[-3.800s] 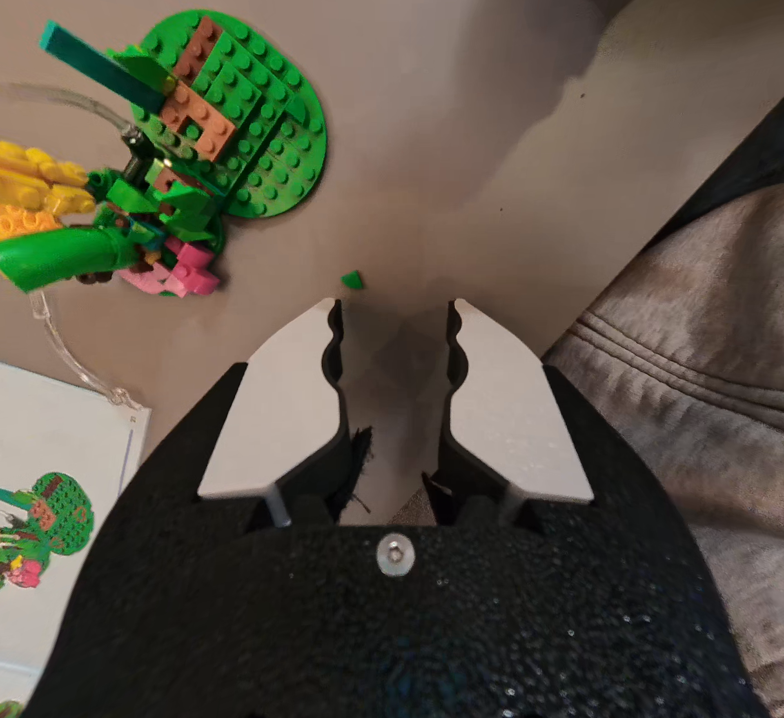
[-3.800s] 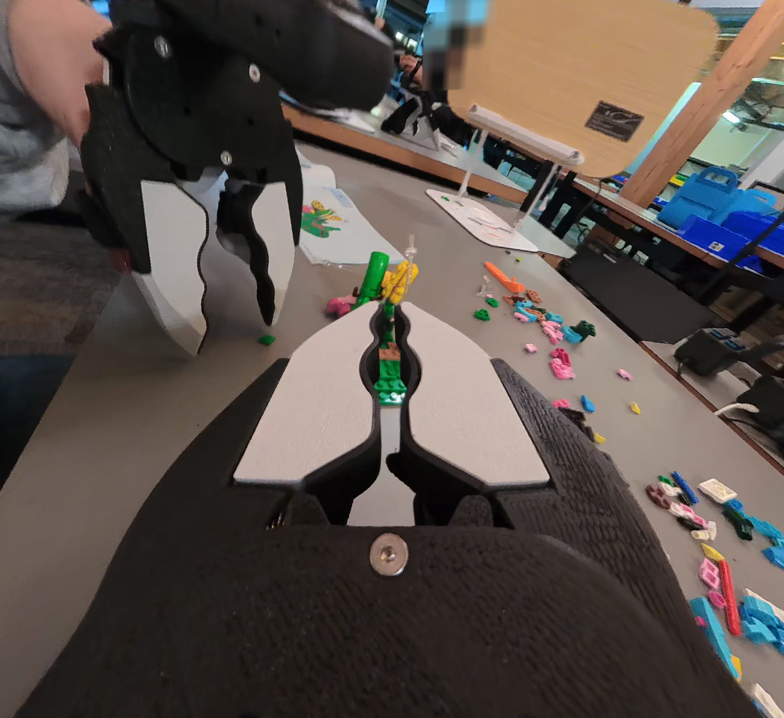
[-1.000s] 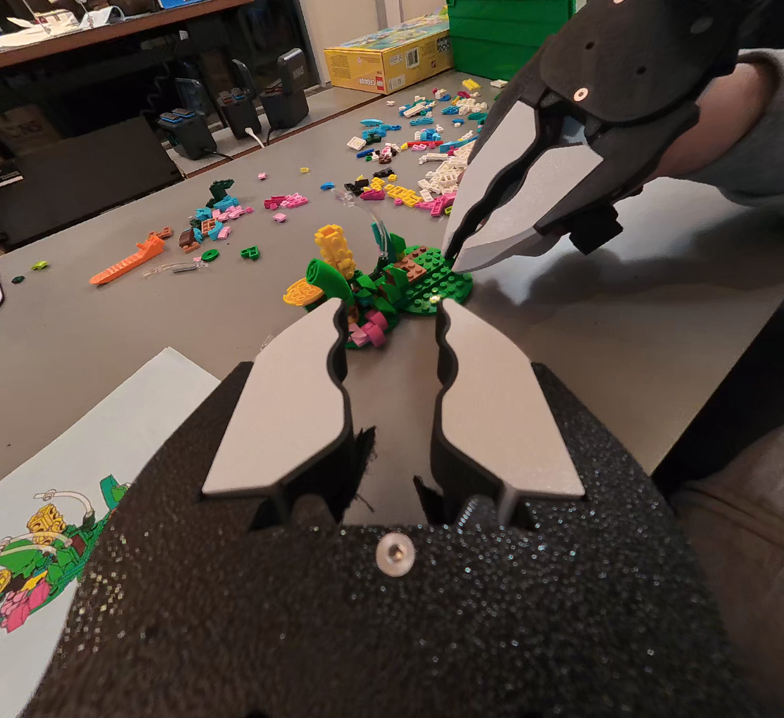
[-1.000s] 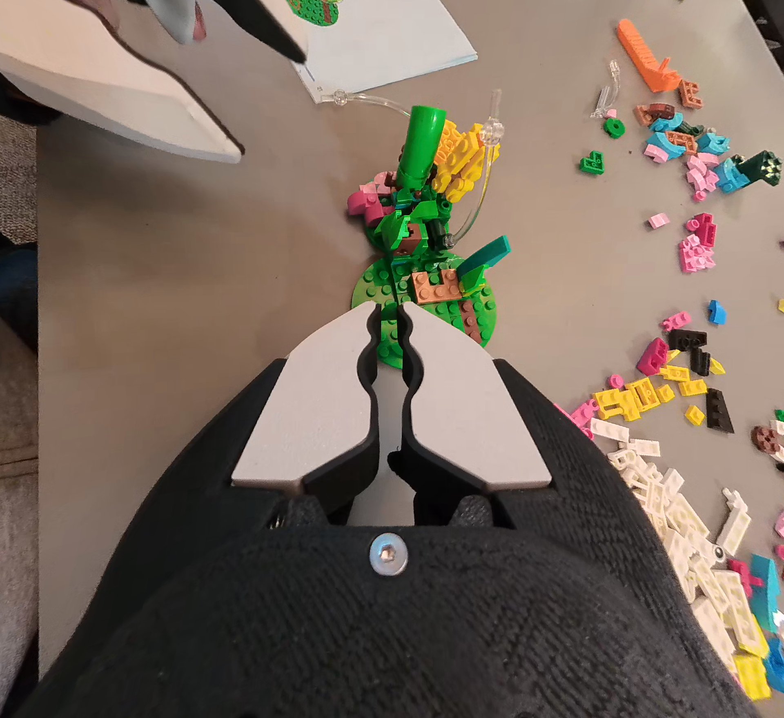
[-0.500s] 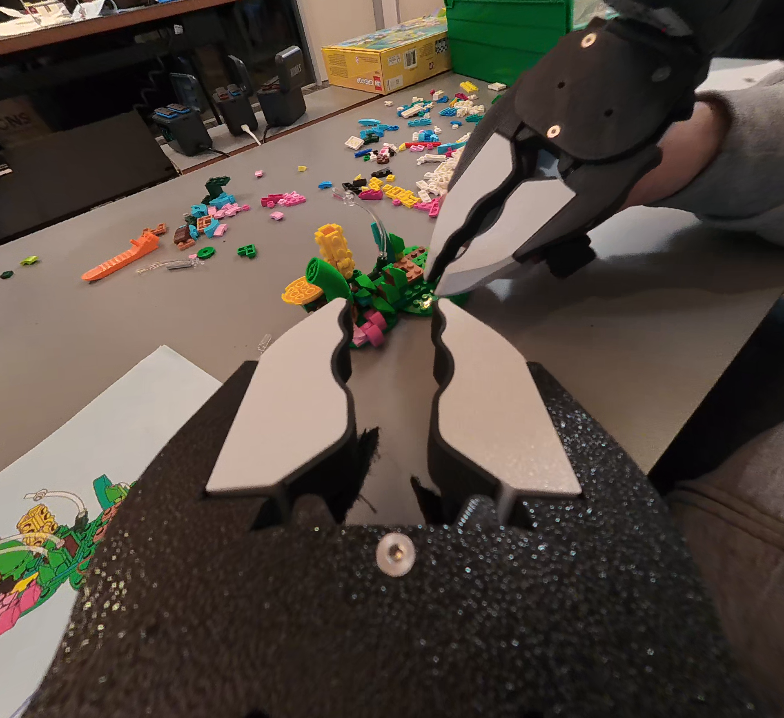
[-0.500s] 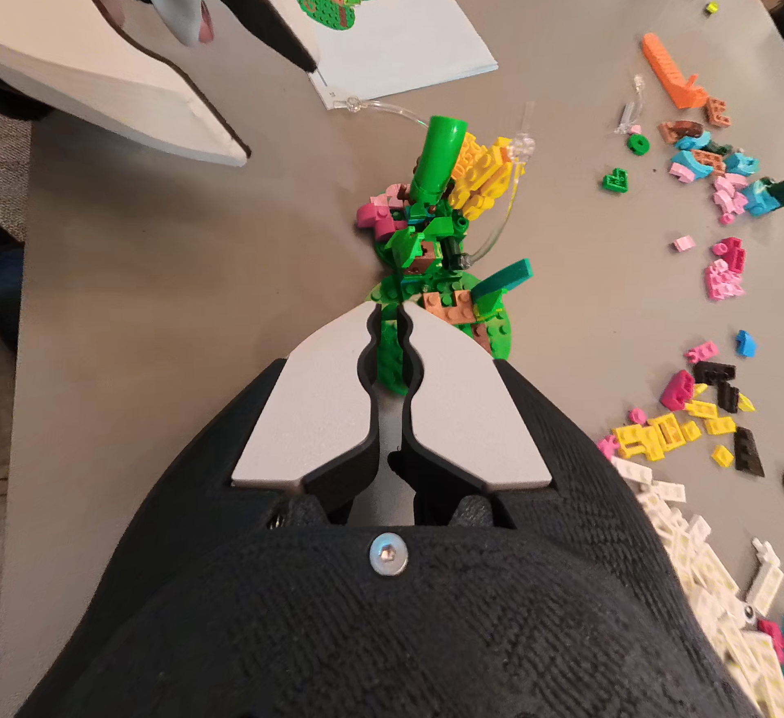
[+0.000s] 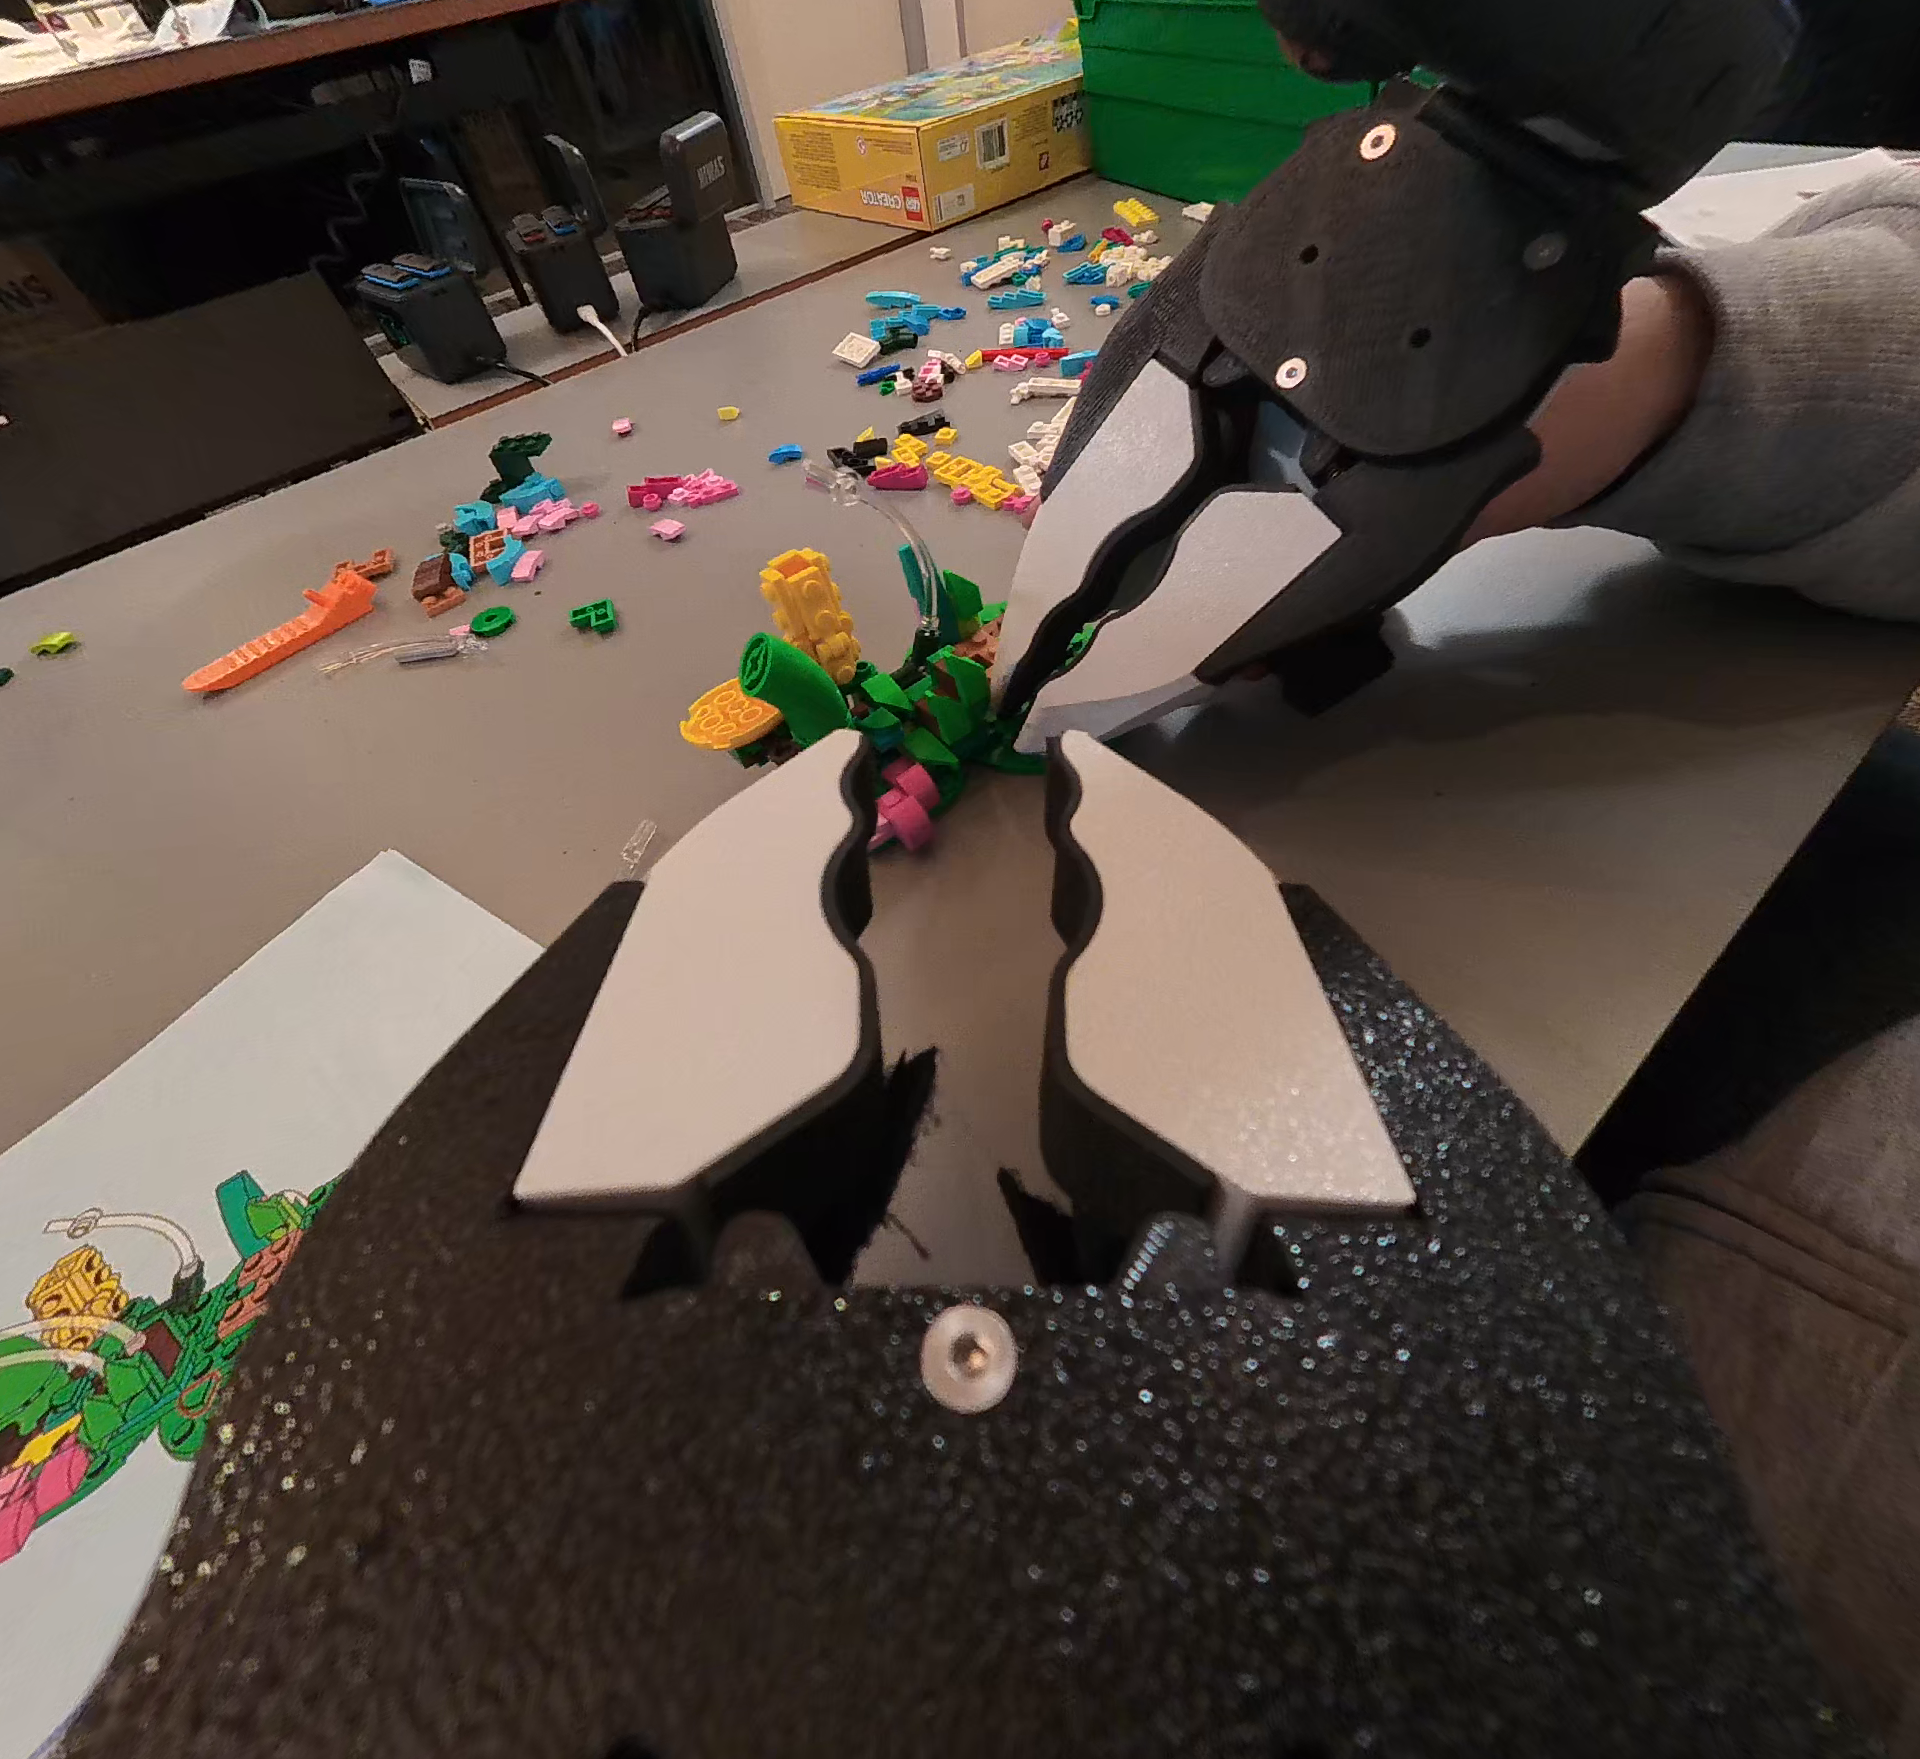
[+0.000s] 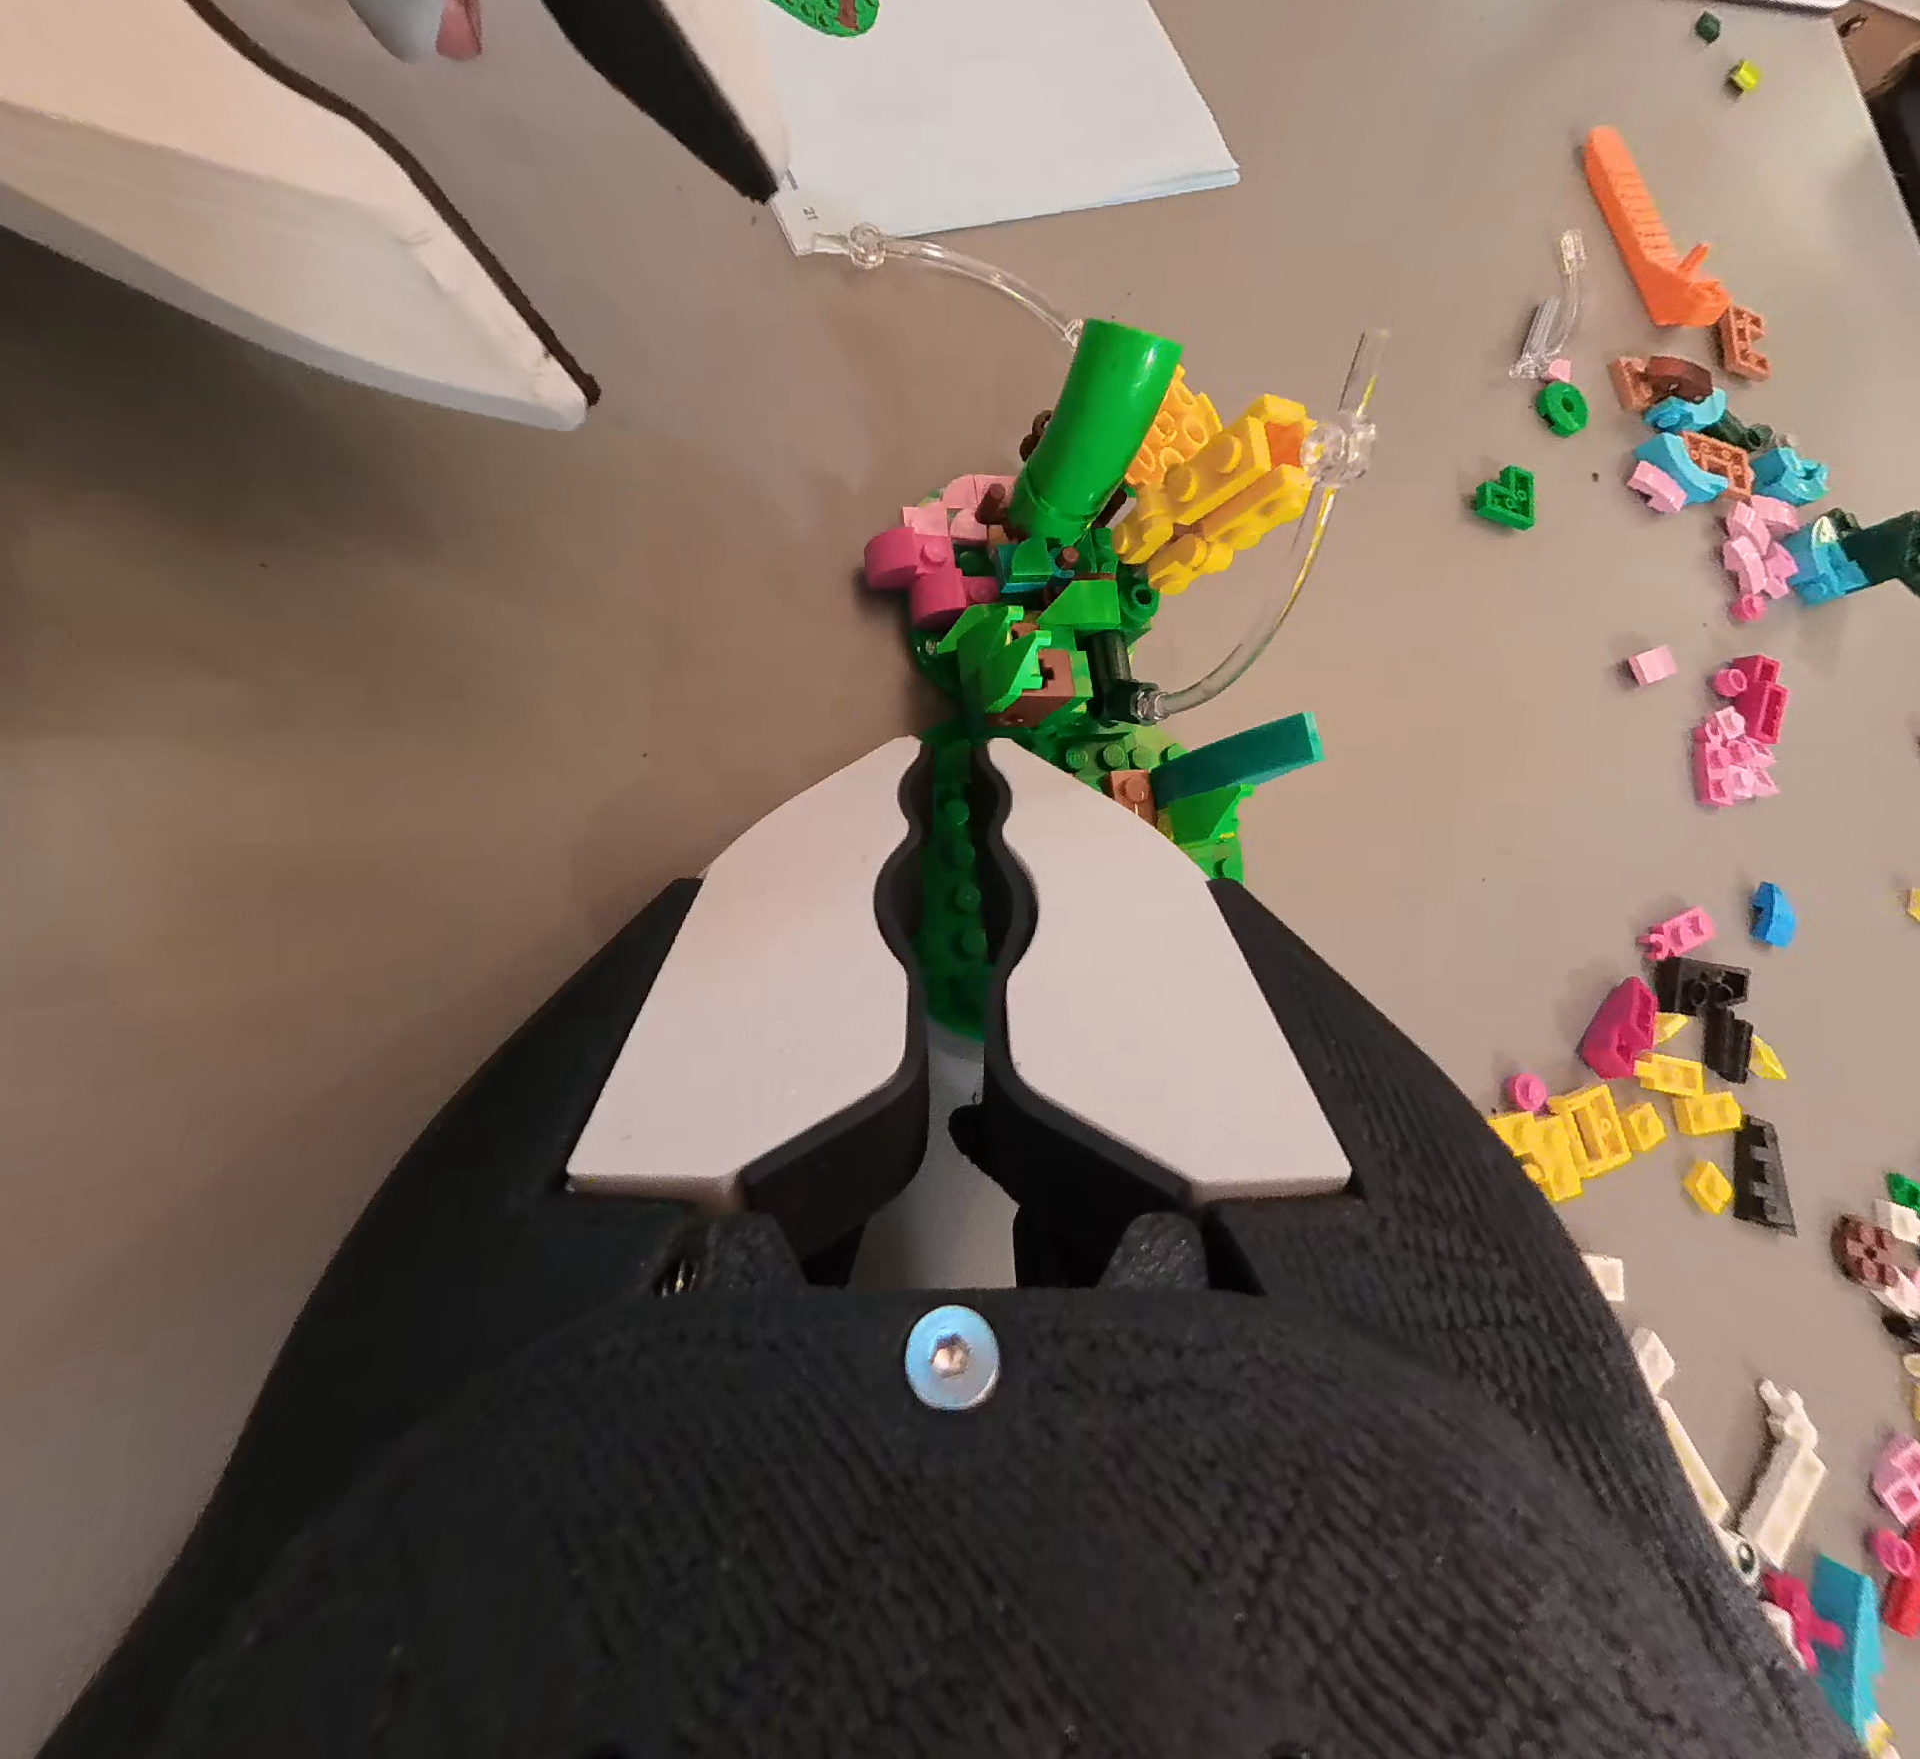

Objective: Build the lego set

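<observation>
Your right gripper (image 8: 948, 759) pinches the green plate (image 8: 956, 899) edge; the brittle model (image 7: 831, 670) snaps apart easily. Your left gripper (image 7: 956, 753) gapes empty.

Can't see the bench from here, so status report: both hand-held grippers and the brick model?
Right hand-held gripper clamped on green base plate of brick model. Left hand-held gripper open, just short of pink flower. Loose bricks beside.

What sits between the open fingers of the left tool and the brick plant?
Only bare grey table, seen in the left wrist view; the left gripper stops just short of the brick plant model.
</observation>
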Demonstrator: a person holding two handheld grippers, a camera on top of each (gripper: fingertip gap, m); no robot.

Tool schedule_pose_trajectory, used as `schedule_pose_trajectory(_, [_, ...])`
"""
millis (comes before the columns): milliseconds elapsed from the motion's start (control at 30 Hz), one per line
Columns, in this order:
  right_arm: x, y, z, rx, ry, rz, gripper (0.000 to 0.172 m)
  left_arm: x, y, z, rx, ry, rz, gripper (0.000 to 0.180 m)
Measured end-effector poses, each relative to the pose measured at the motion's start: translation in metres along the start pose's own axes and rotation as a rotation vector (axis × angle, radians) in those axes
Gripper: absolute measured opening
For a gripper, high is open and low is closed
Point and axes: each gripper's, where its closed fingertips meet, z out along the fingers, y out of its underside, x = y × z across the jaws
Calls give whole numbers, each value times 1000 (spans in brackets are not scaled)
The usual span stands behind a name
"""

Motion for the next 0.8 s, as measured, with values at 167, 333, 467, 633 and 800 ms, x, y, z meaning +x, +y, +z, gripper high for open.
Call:
schedule_pose_trajectory(167, [0, 0, 0, -3, 14, -14, 5, 0, 1, 0, -4, 2, 2, 30])
schedule_pose_trajectory(333, [0, 0, 0, -3, 19, -18, 5, 1, 1, 0, -5, 3, 5, 30])
schedule_pose_trajectory(467, [0, -1, 0, -2, 25, -24, 5, 1, 1, 0, -6, 4, 6, 29])
schedule_pose_trajectory(633, [0, -1, 0, -2, 30, -27, 5, 1, 1, 0, -8, 4, 8, 29])
schedule_pose_trajectory(800, [0, -1, 0, -2, 33, -27, 6, 1, 1, 0, -10, 4, 10, 28])
